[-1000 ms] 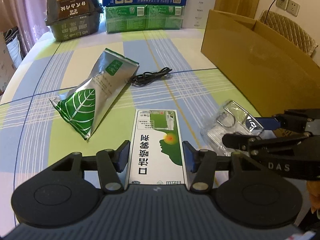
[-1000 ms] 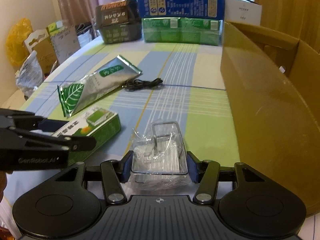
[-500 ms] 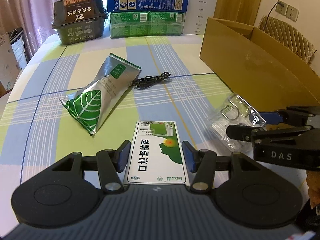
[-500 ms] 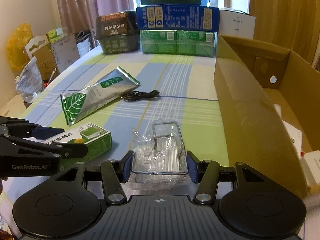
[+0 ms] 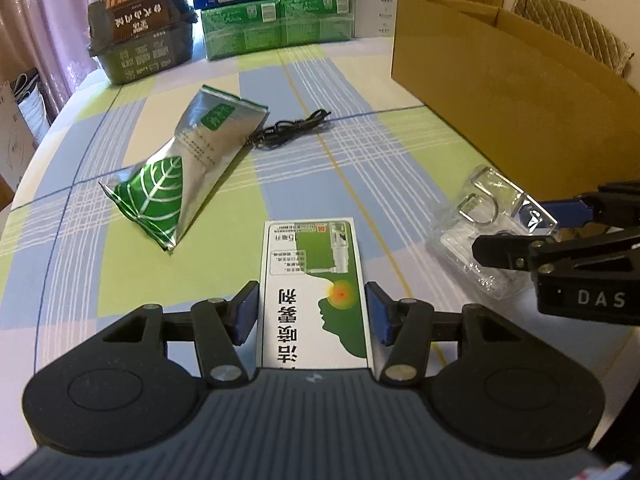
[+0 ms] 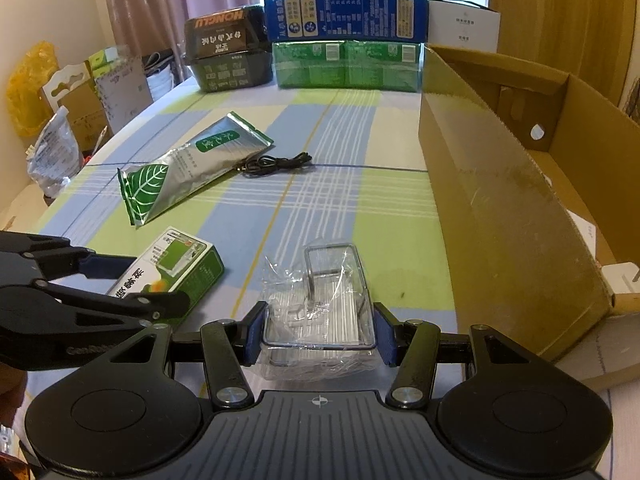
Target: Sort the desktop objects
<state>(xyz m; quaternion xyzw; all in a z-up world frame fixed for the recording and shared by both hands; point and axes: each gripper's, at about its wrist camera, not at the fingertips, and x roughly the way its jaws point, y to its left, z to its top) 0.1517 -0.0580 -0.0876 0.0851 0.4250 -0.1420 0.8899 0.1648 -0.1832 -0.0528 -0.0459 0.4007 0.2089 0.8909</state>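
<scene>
My left gripper [image 5: 312,312] is shut on a white and green medicine box [image 5: 314,276], held above the checked tablecloth. In the right wrist view the same box [image 6: 172,268] shows at lower left between the left gripper's fingers [image 6: 108,264]. My right gripper [image 6: 320,332] is shut on a clear plastic packet with a metal frame inside [image 6: 324,304]. That packet [image 5: 484,232] appears at the right of the left wrist view. A silver and green leaf pouch [image 5: 188,168] and a black cable [image 5: 292,132] lie on the table.
An open cardboard box [image 6: 512,208] stands along the right side, with white items inside. Stacked green, blue and dark cartons [image 6: 344,40] and a white box [image 6: 464,24] line the far edge. Bags and cardboard [image 6: 64,120] sit beyond the left edge.
Both grippers have lifted with their objects, so the table looks lower and farther. The pouch and the cable have not moved.
</scene>
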